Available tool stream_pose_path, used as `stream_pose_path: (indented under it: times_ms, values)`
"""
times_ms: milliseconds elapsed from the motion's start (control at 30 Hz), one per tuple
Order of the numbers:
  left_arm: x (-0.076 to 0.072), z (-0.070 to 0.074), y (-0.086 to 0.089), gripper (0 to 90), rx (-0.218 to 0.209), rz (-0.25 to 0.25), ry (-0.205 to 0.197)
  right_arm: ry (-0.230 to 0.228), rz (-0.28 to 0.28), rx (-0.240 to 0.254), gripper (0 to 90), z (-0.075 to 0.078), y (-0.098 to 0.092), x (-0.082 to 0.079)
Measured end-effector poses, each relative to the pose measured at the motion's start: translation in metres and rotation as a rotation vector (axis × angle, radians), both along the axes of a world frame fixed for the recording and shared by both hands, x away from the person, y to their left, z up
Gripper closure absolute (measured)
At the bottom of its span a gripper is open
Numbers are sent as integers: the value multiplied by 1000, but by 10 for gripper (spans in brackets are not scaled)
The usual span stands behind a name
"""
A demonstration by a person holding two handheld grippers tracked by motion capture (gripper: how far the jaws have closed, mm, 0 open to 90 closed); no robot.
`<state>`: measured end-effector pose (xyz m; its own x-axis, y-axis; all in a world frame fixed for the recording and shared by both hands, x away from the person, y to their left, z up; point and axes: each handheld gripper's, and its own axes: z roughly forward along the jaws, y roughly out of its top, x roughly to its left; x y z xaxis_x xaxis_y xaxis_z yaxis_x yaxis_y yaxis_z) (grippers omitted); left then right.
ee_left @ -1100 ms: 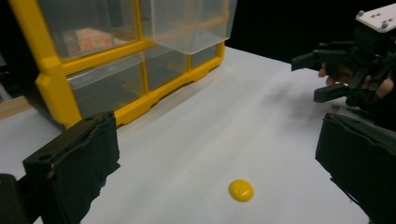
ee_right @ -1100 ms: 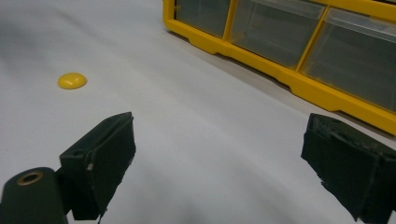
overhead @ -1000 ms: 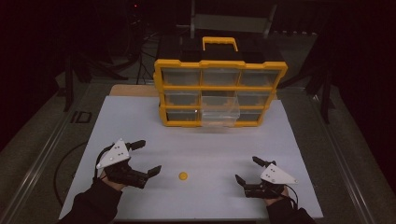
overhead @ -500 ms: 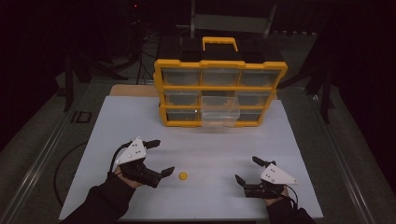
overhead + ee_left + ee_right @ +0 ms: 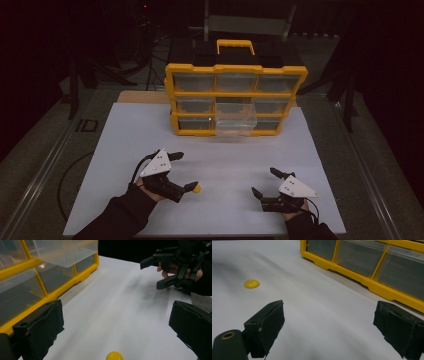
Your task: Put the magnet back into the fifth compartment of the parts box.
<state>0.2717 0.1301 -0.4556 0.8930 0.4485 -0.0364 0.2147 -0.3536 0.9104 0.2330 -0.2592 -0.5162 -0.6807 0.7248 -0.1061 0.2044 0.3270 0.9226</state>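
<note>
Nearest you in the high view, your right gripper [image 5: 262, 183] sits low at about 5 o'clock on the white desk [image 5: 125, 130], its jaws spread wide with nothing between them. Its own view shows the same: two black jaws far apart over bare desk, gripping nothing.

Your left gripper [image 5: 186, 171] is at about 7 o'clock, a little farther up the desk. Its jaws also stand wide open and empty. The small yellow piece [image 5: 197, 188] lies on the desk right at the tip of the lower jaw in the high view; whether they touch cannot be told from there. In the left gripper view the yellow piece [image 5: 114, 356] lies flat on the desk between the two jaws, down at 6 o'clock, with neither jaw closed on it. In the right gripper view it shows as a low yellow dome at about 10 o'clock, well apart from those jaws.

Farther off, at 12 o'clock on the desk, stands the yellow drawer cabinet [image 5: 235, 98], upright, with a handle on top and three rows of clear drawers. One clear drawer [image 5: 235, 122], in the middle column of the lower rows, is pulled out toward you.
</note>
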Motion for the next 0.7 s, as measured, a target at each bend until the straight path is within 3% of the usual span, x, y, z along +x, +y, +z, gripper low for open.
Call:
stream_pose_path:
  times_ms: [200, 367, 533, 700]
  values:
    - [2, -11, -4, 1, 25, -5, 5, -2, 0, 0, 95, 0, 0, 0]
    - [4, -25, -6, 2, 56, -8, 33, -3, 4, 0, 95, 1, 0, -1]
    - [6, -35, -8, 2, 60, -10, 55, -5, 1, 0, 95, 1, 0, 0]
    - [7, -45, -11, 2, 105, -32, 73, -4, 1, 1, 95, 1, 0, -1]
